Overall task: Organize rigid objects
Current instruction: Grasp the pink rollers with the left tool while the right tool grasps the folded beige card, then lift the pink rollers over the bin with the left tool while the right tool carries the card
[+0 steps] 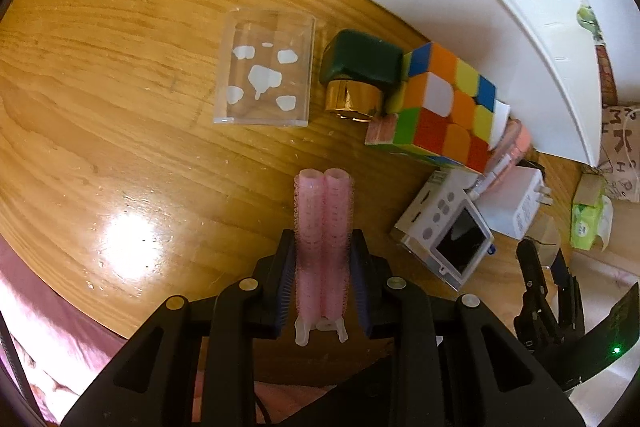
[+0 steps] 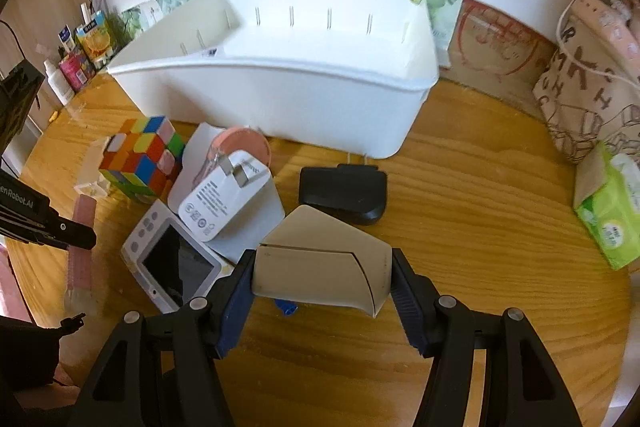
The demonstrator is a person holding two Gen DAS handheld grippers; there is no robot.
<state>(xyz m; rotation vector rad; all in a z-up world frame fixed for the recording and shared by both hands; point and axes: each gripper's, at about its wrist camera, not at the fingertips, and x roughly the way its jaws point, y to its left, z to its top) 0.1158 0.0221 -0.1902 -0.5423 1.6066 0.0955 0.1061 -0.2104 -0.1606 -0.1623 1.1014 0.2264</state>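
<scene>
Both tongs are loaded and clear of the table point(image 2: 500, 207), so the step in hand looks like carrying each item to the white bin point(image 2: 280, 99).

The left tongs point(image 1: 323, 259) are nearly closed on a pair of pink hair rollers point(image 1: 324, 211), pads pressing both sides, with the rollers pointing toward 12 o'clock in the left wrist view. The right tongs point(image 2: 322, 283) stand about half open, clamped across a beige wedge-shaped case point(image 2: 320, 259), with a pad on each side wall.

In the right wrist view the bin lies at 12 o'clock, with its near wall facing the tongs. Between case and bin sit a black charger point(image 2: 344, 191) at 12 o'clock, and a white charger point(image 2: 224, 195), a small white device with a screen point(image 2: 172, 259) and a colour cube point(image 2: 140, 155) toward 10 o'clock.

To do this well, I would:
1. Lift each item high enough to pass over the bin's rim and the clutter.
2. Keep the squeeze even; the rollers are soft and may bend or slip, and the case's tapered sides could slide out.
3. Move 1 hand in at a time, since the tongs work close together.
4. Lower each item inside before letting go.
</scene>
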